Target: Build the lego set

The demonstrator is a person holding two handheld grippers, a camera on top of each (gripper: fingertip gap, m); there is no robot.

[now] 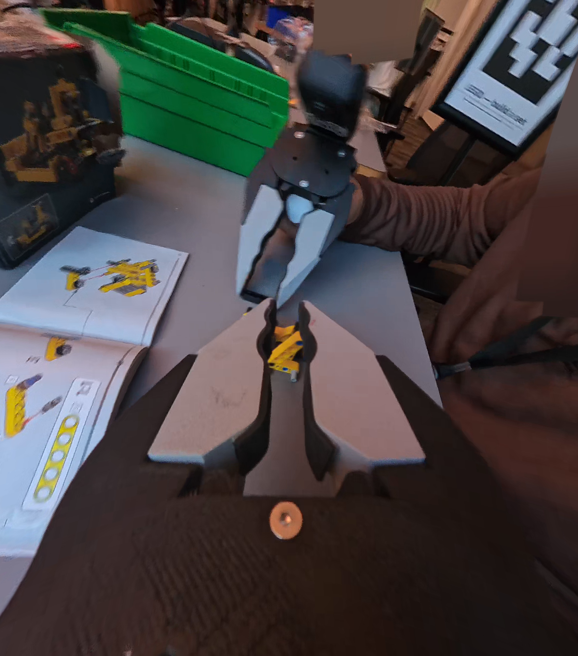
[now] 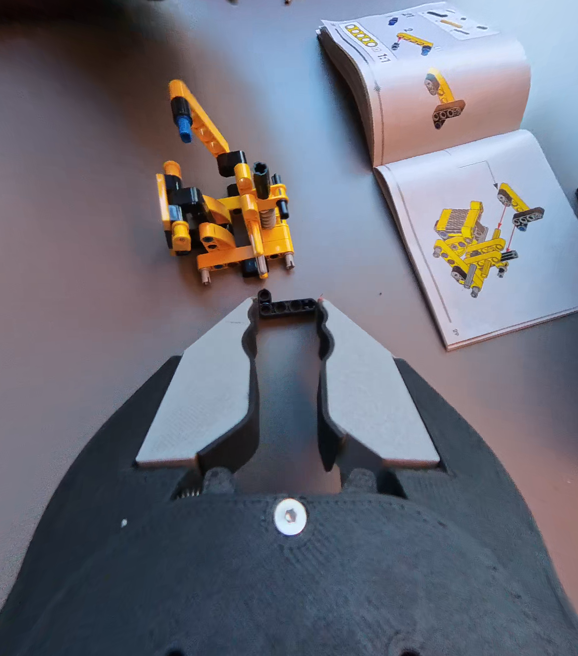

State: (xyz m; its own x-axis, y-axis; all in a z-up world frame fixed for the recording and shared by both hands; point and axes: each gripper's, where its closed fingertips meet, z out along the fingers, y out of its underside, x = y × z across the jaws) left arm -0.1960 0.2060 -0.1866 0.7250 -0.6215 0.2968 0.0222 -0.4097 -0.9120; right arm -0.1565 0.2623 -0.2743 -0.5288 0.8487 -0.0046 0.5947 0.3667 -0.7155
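The partly built yellow and black lego model stands on the grey table, just ahead of my right gripper. My right gripper is shut on a black L-shaped beam, held by its ends between the fingertips. It also shows in the left wrist view, pointing down at the table. My left gripper has a narrow gap between its fingers and holds nothing. Through that gap I see part of the yellow model farther off on the table.
The open instruction booklet lies right of the model and shows in the left wrist view. The black lego box and green bins stand behind it. A person's sleeved arm reaches in from the right. Some 12 cm of space lies between my two pairs of fingers.
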